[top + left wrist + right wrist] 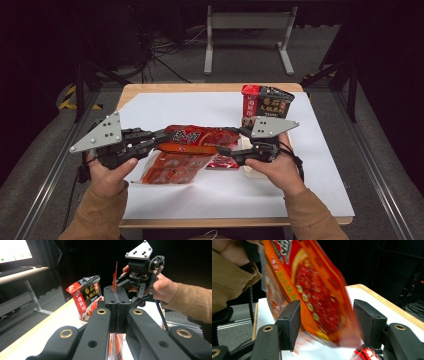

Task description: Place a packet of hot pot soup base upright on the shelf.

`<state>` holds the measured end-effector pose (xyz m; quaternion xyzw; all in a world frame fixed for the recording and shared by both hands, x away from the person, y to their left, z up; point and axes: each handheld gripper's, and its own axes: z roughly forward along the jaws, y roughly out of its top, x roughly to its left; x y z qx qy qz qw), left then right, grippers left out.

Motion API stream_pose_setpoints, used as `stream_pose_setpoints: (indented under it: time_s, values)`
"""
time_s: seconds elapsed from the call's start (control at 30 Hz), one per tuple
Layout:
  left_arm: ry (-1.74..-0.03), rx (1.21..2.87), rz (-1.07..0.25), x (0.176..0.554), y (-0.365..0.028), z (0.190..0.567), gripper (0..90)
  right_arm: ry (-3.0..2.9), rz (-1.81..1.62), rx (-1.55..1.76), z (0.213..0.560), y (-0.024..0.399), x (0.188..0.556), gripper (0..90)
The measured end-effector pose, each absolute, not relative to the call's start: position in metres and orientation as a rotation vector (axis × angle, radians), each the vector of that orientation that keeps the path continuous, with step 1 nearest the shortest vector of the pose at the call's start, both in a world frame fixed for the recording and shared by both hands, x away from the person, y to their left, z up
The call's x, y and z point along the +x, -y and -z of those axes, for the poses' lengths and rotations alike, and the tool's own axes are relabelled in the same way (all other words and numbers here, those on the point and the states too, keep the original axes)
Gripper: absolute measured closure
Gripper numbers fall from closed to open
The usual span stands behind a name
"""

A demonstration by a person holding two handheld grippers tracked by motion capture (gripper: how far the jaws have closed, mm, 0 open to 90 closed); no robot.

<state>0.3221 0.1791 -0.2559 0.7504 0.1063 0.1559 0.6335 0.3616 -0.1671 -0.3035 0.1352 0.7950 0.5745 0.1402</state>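
Note:
A flat red and orange food packet (192,137) hangs level above the table between my two grippers. My left gripper (160,137) comes in from the left and is shut on the packet's left edge. In the left gripper view the thin red edge (115,280) stands up from the closed jaws (117,298). My right gripper (231,141) faces the packet's right end. In the right gripper view the blurred packet (319,297) passes between the spread jaws (328,320), and the pads do not press on it.
A second orange packet (172,167) lies flat on the white sheet (310,170) under the held one, with a small red packet (222,162) beside it. A black and red pouch (267,102) stands at the back right. A grey metal frame (247,30) stands on the floor behind the table.

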Motion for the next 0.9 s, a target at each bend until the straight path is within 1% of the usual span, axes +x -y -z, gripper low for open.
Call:
stream_pose_setpoints:
  time_s: [0.1,0.27,0.33,0.37,0.47,0.63,0.9]
  values:
    - [-0.241,1.714,-0.348,0.322,-0.177,0.257,90.0,-2.309,-1.673,0.358,0.304,0.163,0.361,44.0]
    - [-0.23,1.719,-0.359,0.321,-0.174,0.258,90.0,-2.344,-1.704,0.32,0.306,0.157,0.361,53.4]
    - [-0.23,1.72,-0.354,0.321,-0.173,0.258,90.0,-2.363,-1.714,0.303,0.306,0.154,0.36,60.4]
    - [-0.229,1.721,-0.354,0.321,-0.173,0.258,90.0,-2.381,-1.715,0.286,0.306,0.152,0.359,66.5]
    - [-0.227,1.72,-0.355,0.321,-0.174,0.259,90.0,-2.396,-1.712,0.261,0.306,0.151,0.357,78.0]
    - [-0.237,1.707,-0.359,0.322,-0.176,0.259,90.0,-2.399,-1.744,0.246,0.303,0.153,0.354,88.2]
    - [-0.234,1.68,-0.349,0.324,-0.179,0.259,90.0,-2.36,-1.761,0.247,0.294,0.155,0.348,89.7]
